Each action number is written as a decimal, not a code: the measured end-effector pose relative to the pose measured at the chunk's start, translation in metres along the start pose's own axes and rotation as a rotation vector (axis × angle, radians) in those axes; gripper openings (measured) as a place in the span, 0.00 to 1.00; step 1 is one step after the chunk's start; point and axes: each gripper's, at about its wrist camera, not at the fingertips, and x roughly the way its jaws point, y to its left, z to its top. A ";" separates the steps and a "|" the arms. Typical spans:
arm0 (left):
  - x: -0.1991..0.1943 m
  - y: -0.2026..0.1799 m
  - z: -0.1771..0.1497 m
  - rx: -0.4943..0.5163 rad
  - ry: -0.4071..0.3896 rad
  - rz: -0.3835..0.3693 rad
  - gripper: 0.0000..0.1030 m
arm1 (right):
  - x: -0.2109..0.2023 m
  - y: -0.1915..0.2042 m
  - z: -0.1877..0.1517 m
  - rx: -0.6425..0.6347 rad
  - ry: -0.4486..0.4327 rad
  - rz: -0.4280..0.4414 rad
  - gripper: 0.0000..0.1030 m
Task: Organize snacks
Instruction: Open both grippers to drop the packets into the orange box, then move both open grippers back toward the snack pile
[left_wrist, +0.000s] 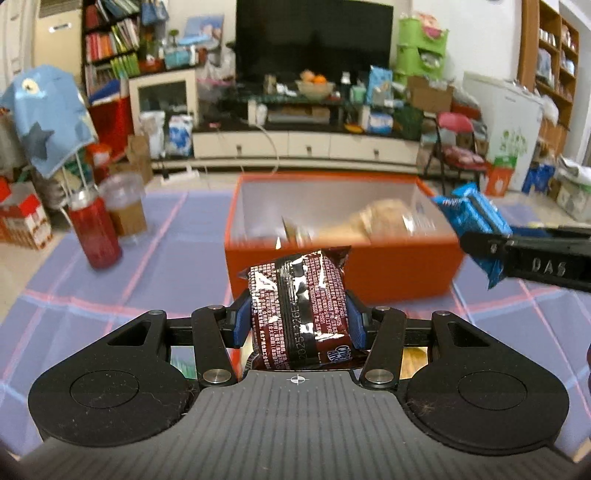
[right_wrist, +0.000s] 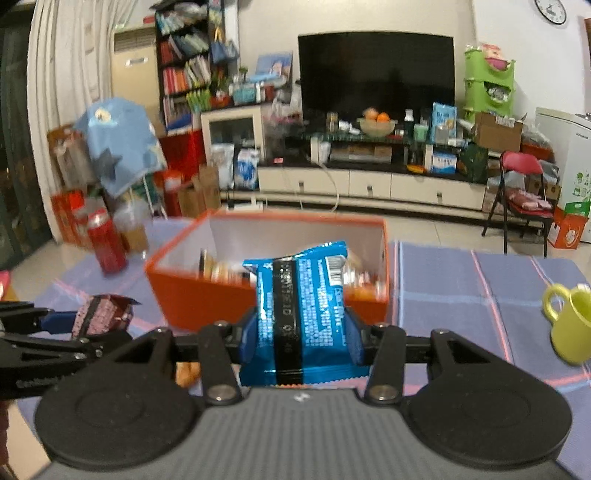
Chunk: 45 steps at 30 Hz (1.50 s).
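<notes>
Left hand-held gripper (left_wrist: 298, 318) clenches a dark red snack packet (left_wrist: 299, 314) at centre frame, just before the orange box (left_wrist: 343, 266); right hand-held gripper (right_wrist: 300, 338) grips a blue snack packet (right_wrist: 301, 314) in front of that box, which already holds snacks; red can (left_wrist: 95, 234) stands at left; green mug (right_wrist: 570, 325) sits at right on the table (right_wrist: 480, 295).

A: Which snacks are up?
B: A dark red packet (left_wrist: 299, 314), upright with its back seam showing, and a blue packet (right_wrist: 301, 314), likewise.
A: And the orange box (left_wrist: 343, 269)?
B: Open, already holding wrapped snacks, perhaps biscuits; they're blurred.
</notes>
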 end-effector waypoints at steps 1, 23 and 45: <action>0.007 0.001 0.010 0.005 -0.011 -0.002 0.27 | 0.007 0.000 0.008 0.001 -0.001 0.002 0.47; 0.020 0.082 0.005 -0.075 -0.029 0.107 0.53 | 0.000 -0.018 -0.018 0.046 0.031 0.020 0.68; 0.026 0.126 -0.051 -0.132 0.117 0.147 0.59 | 0.059 -0.035 -0.061 -0.041 0.178 0.017 0.62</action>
